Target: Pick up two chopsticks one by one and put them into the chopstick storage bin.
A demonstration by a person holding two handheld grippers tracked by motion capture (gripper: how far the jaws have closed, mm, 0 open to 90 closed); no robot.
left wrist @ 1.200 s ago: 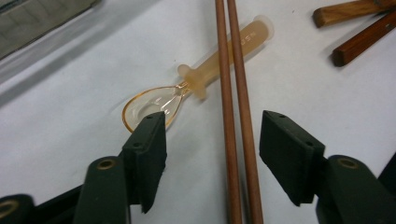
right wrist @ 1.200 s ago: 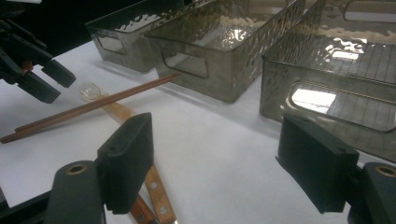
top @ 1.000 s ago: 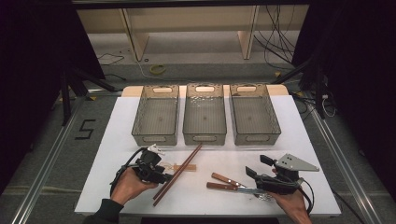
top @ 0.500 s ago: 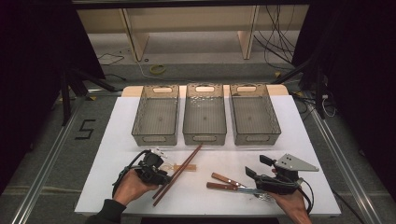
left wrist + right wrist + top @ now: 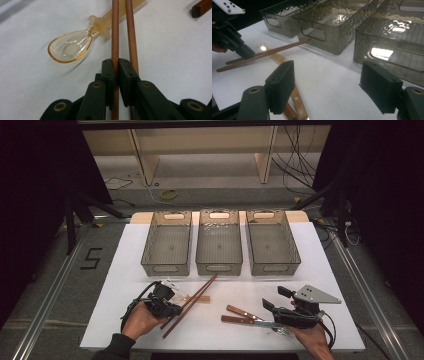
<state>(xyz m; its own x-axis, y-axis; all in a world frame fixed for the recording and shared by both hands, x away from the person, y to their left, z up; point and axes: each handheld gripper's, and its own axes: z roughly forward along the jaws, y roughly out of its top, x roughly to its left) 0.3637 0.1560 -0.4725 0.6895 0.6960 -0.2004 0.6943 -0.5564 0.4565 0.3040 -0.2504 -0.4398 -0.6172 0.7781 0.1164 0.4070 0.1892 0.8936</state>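
On the white table (image 5: pixel 125 270), near its front edge, your left gripper (image 5: pixel 167 306) is clenched on one of the two brown chopsticks (image 5: pixel 192 302). From the left gripper view you can see its jaws pressed on the left chopstick (image 5: pixel 115 32), while the second chopstick (image 5: pixel 131 37) lies just beside it, outside the jaws, next to the right jaw. Beside them lies a clear amber spoon (image 5: pixel 70 47) with a pale handle, its bowl facing up; the chopsticks cross over its handle. In the high view the chopsticks run diagonally from your left hand (image 5: pixel 142 320) toward the middle bin (image 5: pixel 219 242), and their far tips are near its front wall.

Your right gripper (image 5: pixel 272 307) is released: in the right gripper view its two black jaws stand wide apart, with nothing between them. Just beside it, on the table, lie two knives with wooden handles (image 5: pixel 240 315), and your right hand (image 5: pixel 312 337) is behind the gripper. Three grey transparent bins stand in one row at the far side: the left bin (image 5: pixel 167 245), the middle one, and the right bin (image 5: pixel 272 242).
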